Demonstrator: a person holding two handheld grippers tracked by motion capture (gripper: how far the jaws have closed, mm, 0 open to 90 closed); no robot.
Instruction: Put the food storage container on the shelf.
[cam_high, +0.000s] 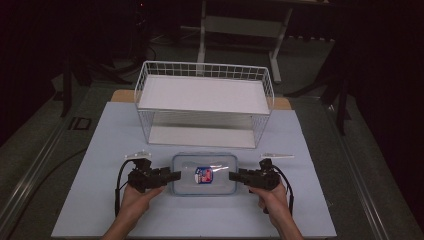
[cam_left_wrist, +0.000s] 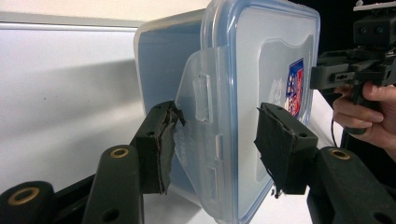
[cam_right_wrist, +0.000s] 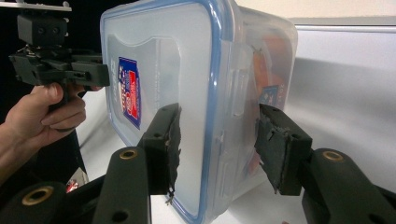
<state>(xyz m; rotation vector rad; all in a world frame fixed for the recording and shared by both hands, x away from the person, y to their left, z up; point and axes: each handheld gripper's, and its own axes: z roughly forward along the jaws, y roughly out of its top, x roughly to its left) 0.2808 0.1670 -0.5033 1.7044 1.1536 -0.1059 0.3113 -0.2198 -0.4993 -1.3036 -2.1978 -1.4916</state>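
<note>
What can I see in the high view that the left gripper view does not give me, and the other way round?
High view: the white wire basket standing behind the container, with both grippers at the container's short ends.

Left gripper view: the left gripper open, its jaws on either side of the end latch.

Both: the container's blue-rimmed lid, its label, and the right gripper opposite.

I see a pale blue table top (cam_high: 100, 200) lit against a dark room. Behind the table, a white metal stand (cam_high: 240, 25) rises from grey floor (cam_high: 310, 65). Left of the table, cables (cam_high: 30, 185) cross that floor.
</note>
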